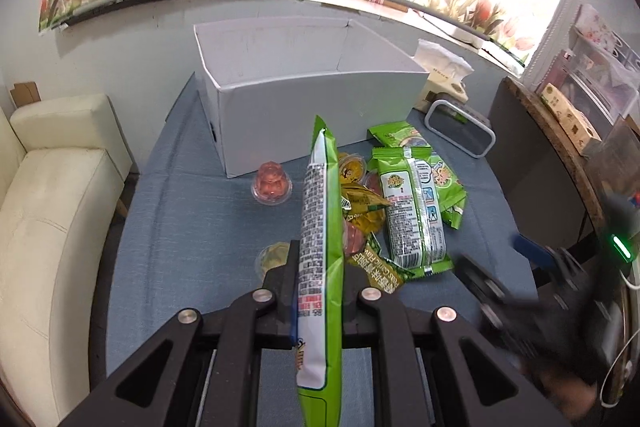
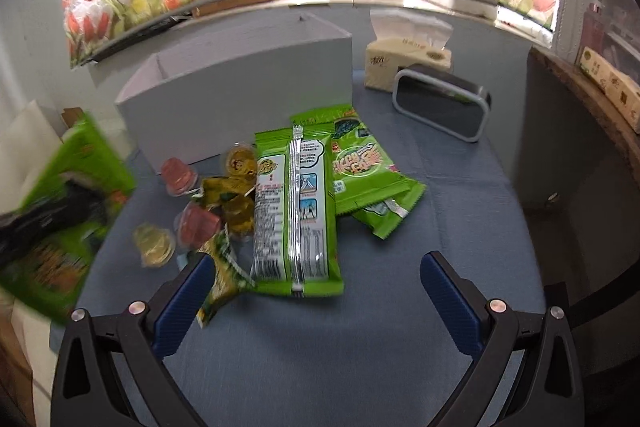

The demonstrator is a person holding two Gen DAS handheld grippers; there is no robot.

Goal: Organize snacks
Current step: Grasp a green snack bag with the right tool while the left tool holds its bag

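Observation:
My left gripper (image 1: 320, 279) is shut on a long green snack packet (image 1: 320, 227), held on edge above the blue tablecloth; it shows blurred at the left of the right wrist view (image 2: 68, 199). A white open box (image 1: 304, 95) stands behind, also in the right wrist view (image 2: 240, 99). A pile of green packets (image 2: 296, 211), yellow packets (image 2: 228, 203) and jelly cups (image 2: 180, 175) lies in front of the box. My right gripper (image 2: 316, 291) is open and empty, just short of the pile; it appears blurred in the left wrist view (image 1: 520, 267).
A tissue box (image 2: 404, 63) and a grey-framed black device (image 2: 440, 103) sit at the back right. A white sofa (image 1: 52, 211) is left of the table. A wooden shelf (image 2: 592, 95) with boxes runs along the right. A red jelly cup (image 1: 272, 183) stands alone near the box.

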